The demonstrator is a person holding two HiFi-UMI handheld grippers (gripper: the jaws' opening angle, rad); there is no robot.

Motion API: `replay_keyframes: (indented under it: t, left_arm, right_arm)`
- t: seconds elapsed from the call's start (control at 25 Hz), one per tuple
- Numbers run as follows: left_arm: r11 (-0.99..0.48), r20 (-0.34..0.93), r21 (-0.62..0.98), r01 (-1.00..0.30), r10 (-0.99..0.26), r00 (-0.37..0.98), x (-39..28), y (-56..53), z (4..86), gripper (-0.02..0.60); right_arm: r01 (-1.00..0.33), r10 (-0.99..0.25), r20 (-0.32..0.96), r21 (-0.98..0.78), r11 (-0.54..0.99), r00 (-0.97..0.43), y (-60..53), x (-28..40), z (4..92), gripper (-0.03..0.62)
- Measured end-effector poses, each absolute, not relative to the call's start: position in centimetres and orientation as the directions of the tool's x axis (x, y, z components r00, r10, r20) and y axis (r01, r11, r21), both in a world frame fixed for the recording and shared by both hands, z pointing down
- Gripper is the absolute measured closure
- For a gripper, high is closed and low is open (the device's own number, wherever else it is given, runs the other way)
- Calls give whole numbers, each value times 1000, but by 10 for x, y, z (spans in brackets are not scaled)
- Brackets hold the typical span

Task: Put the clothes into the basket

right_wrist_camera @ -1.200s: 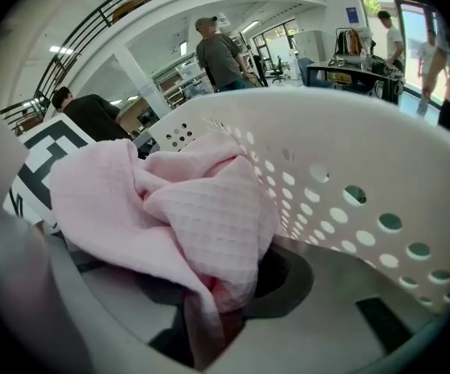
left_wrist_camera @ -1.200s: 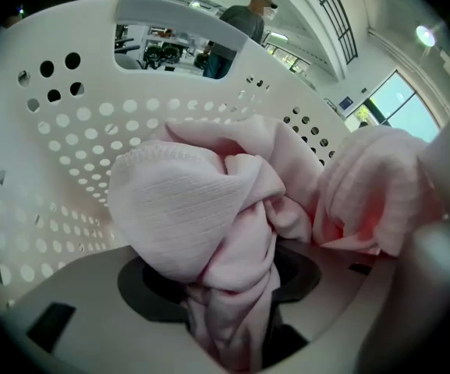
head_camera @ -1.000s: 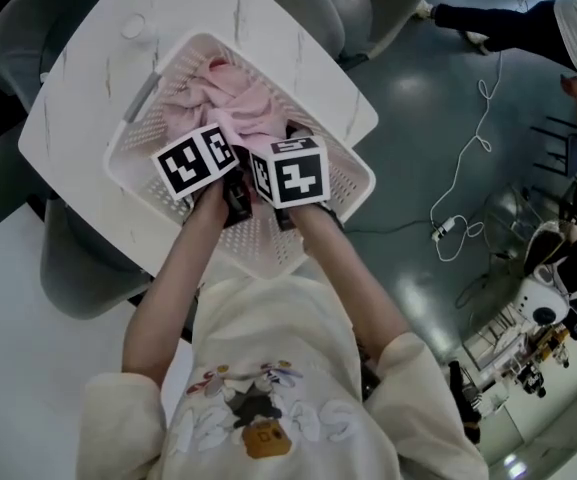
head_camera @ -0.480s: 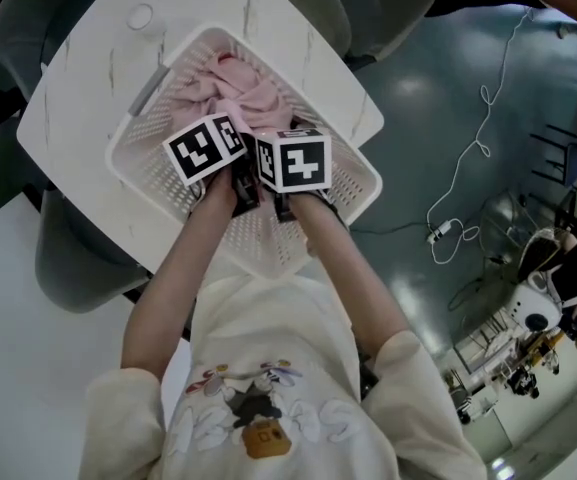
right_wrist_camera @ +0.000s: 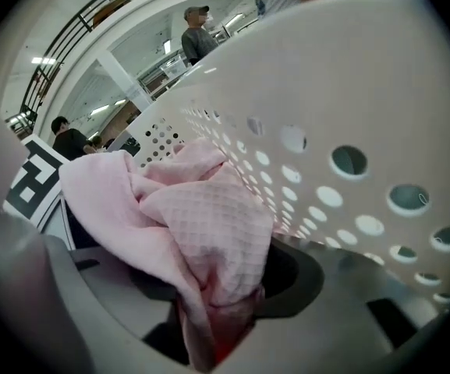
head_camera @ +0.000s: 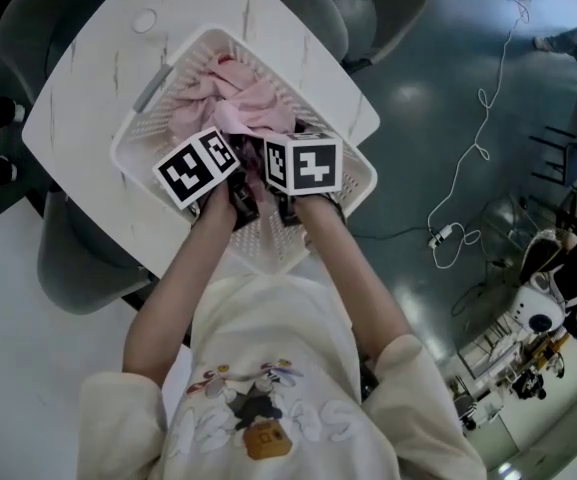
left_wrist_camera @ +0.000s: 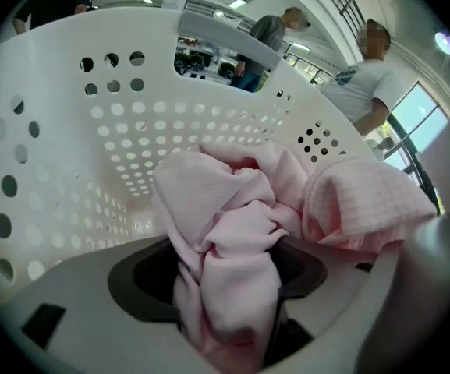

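L gripper (left_wrist_camera: 232, 294): wide open, just been opening. Bunched strip of pale pink waffle-knit cloth (left_wrist_camera: 225, 232) between the jaws, running down into the gap. No visible squeeze; pad contact w/ fabric not readable.

R gripper (right_wrist_camera: 217, 302): same. Wide open, just been opening, fold of the same pink cloth draped thru the gap. Lower end of that fold lost in shadow at the frame bottom.

Cloth inside the white perforated plastic basket (head_camera: 133, 138), heaped over the far half and reaching back to both grippers in the near half. Basket on the white marble-look table (head_camera: 88, 78), set at an angle to it.

Both grippers down in the basket, side by side, marker cubes (head_camera: 196, 165) nearly touching, L hand (head_camera: 213, 210) and R hand (head_camera: 313, 213) right behind them.

Hidden / unclear:
- Head view: cubes cover both sets of jaw tips, so no read on the jaws there.
- Basket floor mostly under cloth and grippers.
- Redder patch in the folds at the far end: separate garment or shadow, can't tell.
- Near basket rim partly behind the forearms.
- Gripper views: bystanders (left_wrist_camera: 267, 33) past the basket wall, small and distorted.
- Grey chairs (head_camera: 78, 258) around the table, partly cut off by frame edges.
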State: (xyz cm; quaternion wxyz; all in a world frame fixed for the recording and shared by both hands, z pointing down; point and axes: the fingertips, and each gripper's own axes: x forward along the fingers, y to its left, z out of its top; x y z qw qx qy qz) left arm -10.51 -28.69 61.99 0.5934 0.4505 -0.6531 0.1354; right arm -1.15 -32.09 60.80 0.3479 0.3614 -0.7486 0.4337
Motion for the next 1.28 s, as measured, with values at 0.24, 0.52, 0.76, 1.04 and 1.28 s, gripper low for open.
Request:
replay_keyframes:
  t: [0.24, 0.52, 0.76, 1.04, 1.28]
  left_arm:
    - [560, 887, 371, -741, -450, 104, -104, -283, 609, 273]
    - [559, 877, 380, -737, -470, 96, -102, -281, 596, 273]
    - [558, 863, 399, -728, -496, 92, -103, -280, 579, 273]
    - [550, 842, 423, -720, -532, 89, -105, -276, 555, 275]
    - [535, 821, 446, -718, -564, 89, -104, -273, 534, 275]
  right_arm:
    - [-848, -267, 826, -395, 355, -496, -317, -6, 599, 387]
    - [-849, -296, 812, -401, 343, -503, -314, 0, 584, 387]
    - [-846, -308, 801, -412, 338, -514, -309, 0, 571, 387]
    - [-830, -313, 779, -444, 338, -544, -301, -2, 552, 387]
    - [-820, -332, 756, -465, 334, -564, -297, -2, 534, 387]
